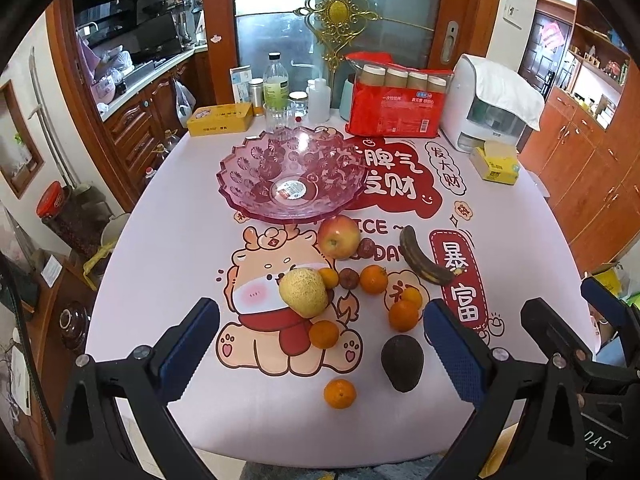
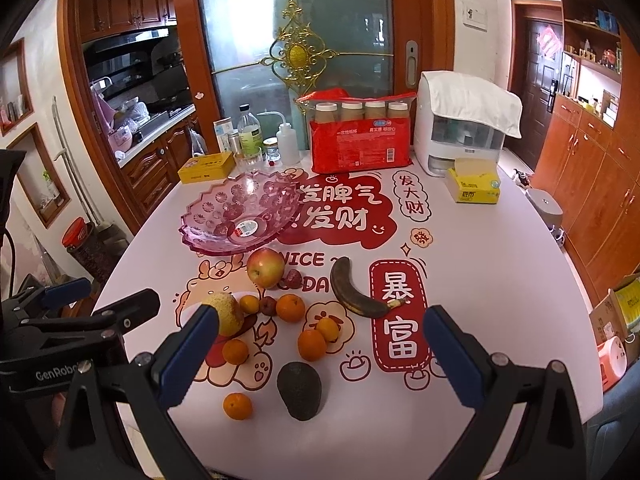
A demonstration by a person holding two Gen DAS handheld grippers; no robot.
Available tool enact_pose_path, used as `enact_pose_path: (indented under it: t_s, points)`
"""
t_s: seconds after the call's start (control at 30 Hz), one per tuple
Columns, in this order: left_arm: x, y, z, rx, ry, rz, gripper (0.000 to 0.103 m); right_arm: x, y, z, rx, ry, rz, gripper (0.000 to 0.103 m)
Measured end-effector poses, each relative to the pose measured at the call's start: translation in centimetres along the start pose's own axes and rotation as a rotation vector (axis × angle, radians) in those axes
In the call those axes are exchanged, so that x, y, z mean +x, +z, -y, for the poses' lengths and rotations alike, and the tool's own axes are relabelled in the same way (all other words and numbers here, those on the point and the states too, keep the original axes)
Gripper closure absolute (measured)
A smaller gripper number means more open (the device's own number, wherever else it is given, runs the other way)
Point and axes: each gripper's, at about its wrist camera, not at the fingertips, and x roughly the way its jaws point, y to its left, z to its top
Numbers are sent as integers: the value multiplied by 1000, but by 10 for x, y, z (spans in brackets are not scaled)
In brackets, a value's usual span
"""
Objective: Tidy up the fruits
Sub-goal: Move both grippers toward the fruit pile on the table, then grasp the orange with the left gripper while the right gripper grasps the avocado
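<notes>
An empty pink glass bowl (image 1: 292,172) (image 2: 240,210) stands at the table's middle left. In front of it lie loose fruits: a red apple (image 1: 339,238) (image 2: 265,268), a dark banana (image 1: 424,258) (image 2: 356,290), a yellow pear (image 1: 303,292) (image 2: 229,314), a dark avocado (image 1: 402,362) (image 2: 300,390), several oranges such as the nearest one (image 1: 339,393) (image 2: 237,406), and small brown fruits (image 1: 349,279). My left gripper (image 1: 320,348) hangs open above the near edge, holding nothing. My right gripper (image 2: 320,350) is open too, over the avocado and oranges.
Along the table's far edge stand a yellow tin (image 1: 220,120), a bottle (image 1: 276,84), a glass (image 1: 279,116), a red pack of paper cups (image 1: 398,96), a white appliance (image 1: 490,104) and a yellow tissue box (image 1: 496,162). Cabinets flank both sides.
</notes>
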Motion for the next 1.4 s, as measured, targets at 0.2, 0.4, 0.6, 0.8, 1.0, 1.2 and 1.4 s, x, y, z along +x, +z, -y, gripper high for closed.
enact_pose_path:
  t_s: [0.2, 0.4, 0.6, 0.8, 1.0, 1.2, 1.4]
  points:
    - [-2, -2, 7, 6, 19, 7, 2, 0, -1, 6, -18, 23, 4, 1]
    - [-4, -3, 16, -21, 34, 15, 2, 0, -2, 14, -43, 62, 4, 1]
    - [6, -10, 24, -52, 46, -7, 2, 8, -4, 23, -74, 102, -13, 1]
    - [22, -27, 22, -70, 80, -54, 2, 22, -12, 28, -102, 134, -50, 3]
    - [48, -51, 7, -79, 110, -120, 2, 45, -28, 25, -147, 146, -103, 3]
    - [88, -90, -18, -123, 106, -229, 2, 81, -56, 13, -205, 165, -219, 9]
    - [130, -122, -23, -130, 43, -345, 6, 119, -80, 1, -219, 194, -336, 15]
